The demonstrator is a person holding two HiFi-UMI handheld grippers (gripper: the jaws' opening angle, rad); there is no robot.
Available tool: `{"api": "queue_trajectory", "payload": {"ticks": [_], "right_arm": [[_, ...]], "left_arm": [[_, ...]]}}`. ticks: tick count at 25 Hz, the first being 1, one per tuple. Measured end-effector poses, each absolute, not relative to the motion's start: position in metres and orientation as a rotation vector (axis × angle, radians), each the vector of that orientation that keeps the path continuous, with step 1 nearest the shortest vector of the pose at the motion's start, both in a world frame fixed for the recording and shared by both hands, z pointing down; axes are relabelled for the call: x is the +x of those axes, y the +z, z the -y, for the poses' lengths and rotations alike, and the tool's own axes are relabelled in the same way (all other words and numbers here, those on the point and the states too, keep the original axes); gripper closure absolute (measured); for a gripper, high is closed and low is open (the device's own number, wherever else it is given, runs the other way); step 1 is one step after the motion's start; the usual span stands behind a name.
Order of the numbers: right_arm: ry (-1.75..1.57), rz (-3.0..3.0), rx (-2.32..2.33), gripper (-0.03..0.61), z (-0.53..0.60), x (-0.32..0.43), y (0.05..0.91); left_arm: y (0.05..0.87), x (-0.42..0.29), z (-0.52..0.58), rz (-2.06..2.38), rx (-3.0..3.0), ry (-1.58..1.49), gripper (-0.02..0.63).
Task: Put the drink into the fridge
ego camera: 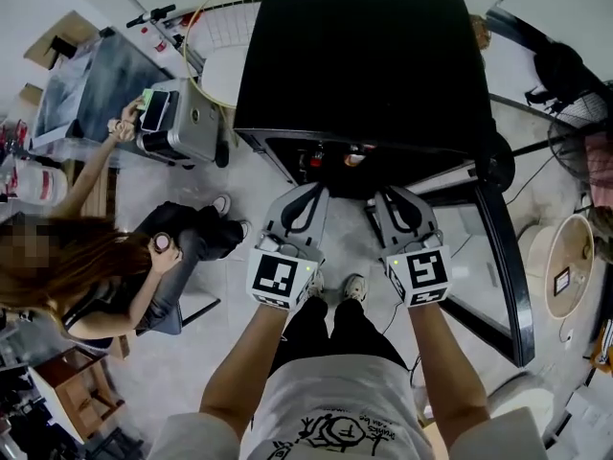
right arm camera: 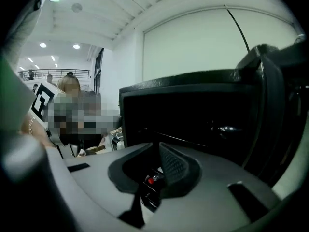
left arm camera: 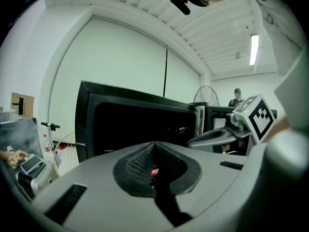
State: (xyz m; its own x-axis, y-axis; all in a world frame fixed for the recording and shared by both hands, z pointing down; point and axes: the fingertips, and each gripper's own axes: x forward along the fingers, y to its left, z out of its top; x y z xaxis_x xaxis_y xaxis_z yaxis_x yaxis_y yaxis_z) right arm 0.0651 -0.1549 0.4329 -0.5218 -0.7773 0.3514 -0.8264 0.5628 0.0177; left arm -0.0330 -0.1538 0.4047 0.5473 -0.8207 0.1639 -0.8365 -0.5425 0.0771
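Note:
The black fridge (ego camera: 354,56) stands in front of me with its glass door (ego camera: 498,257) swung open to the right. Small red and white items (ego camera: 330,156) show on a shelf in its dark inside; I cannot tell which of them is the drink. My left gripper (ego camera: 308,192) and right gripper (ego camera: 385,197) hover side by side just before the opening. In the left gripper view the left gripper (left arm camera: 154,146) has its jaws together, and a tiny red cap (left arm camera: 153,171) shows far behind them. The right gripper (right arm camera: 159,149) is likewise shut and holds nothing, facing the fridge (right arm camera: 193,115).
A person (ego camera: 96,276) sits at the left near a silver appliance (ego camera: 182,118). A white wire basket (ego camera: 225,36) stands behind the fridge's left side. A fan (ego camera: 575,132) and round white things (ego camera: 565,266) stand beyond the open door.

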Motion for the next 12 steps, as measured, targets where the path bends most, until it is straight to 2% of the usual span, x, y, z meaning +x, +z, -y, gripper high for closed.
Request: {"api": "queue_trajectory", "payload": {"ticks": [12], "right_arm": [[0.138,2.574,1.274,0.55,0.102,0.06,0.332]], "left_arm": [[0.314,-0.016,0.095,1.345,2.714,0.076,0.594]]}}
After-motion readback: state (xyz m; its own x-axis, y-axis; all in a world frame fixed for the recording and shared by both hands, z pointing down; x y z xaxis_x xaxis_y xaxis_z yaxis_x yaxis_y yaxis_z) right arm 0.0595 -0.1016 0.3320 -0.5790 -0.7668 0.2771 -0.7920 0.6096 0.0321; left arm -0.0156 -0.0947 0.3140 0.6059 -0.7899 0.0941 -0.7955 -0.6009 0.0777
